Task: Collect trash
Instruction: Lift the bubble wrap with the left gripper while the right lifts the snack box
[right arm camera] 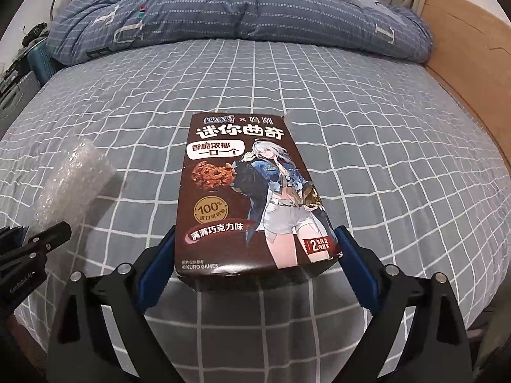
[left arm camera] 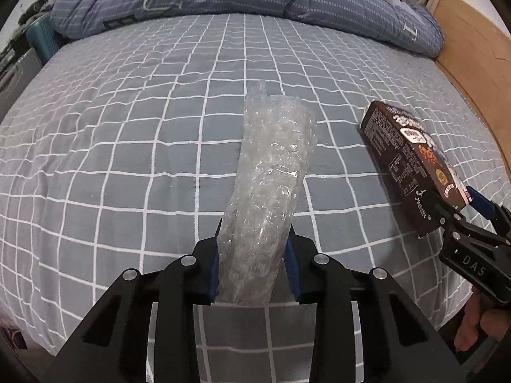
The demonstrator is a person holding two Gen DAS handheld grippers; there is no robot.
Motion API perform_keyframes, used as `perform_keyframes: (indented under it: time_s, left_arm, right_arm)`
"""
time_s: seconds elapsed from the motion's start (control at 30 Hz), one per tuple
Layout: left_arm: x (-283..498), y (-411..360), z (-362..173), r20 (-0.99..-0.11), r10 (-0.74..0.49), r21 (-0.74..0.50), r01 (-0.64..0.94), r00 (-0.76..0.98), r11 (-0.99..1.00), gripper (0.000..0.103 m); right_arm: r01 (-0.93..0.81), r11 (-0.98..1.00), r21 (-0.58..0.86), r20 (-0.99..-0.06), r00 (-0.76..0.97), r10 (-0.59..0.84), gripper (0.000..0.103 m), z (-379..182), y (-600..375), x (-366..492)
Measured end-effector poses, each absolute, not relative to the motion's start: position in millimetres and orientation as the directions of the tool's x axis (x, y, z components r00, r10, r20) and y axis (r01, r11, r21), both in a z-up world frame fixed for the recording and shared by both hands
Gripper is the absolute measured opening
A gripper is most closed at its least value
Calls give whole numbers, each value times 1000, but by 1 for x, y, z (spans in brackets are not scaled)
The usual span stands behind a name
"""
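Bed (right arm camera: 367,102) fills both views: grey sheet with a white grid, soft and slightly wrinkled, blue striped duvet (right arm camera: 255,16) bunched at the far end, wooden side rail (right arm camera: 463,73) on the right, dark clutter off the left edge that we can't identify. We have both pieces of trash in hand and clear of the sheet. The right gripper (right arm camera: 255,265) has its jaws spread wide, clamped across the width of the brown cookie box (right arm camera: 246,198), pads on the two long edges near the close end. The left gripper (left arm camera: 254,265) is nearly closed, squeezing the near end of the bubble wrap roll (left arm camera: 271,191), the rest sticking out ahead. Risks as we judge them: the box is gripped at one end only, so its weight levers on the pads and it could pivot or slide out; thin card may buckle if we squeeze harder. The wrap is slick and compressible, so it could creep out of the pads on a quick swing. No bin in view, so we can't tell where the drop-off is.
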State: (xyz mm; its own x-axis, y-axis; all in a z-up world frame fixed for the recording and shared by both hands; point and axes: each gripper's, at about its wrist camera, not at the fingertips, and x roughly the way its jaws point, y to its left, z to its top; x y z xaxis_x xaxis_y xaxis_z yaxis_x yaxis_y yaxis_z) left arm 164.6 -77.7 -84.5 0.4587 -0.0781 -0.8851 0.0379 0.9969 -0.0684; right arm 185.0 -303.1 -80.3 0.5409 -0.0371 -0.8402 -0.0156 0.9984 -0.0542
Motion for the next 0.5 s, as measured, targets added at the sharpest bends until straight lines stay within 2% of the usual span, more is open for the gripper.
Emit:
perform_keyframes:
  time_s: [0.5]
  left_arm:
    - [121,-70,-48,-864,-84,-72,43,497,996,31]
  right_arm:
    - [-41,999,-32,-809,588,-2,89,-42,-289,131]
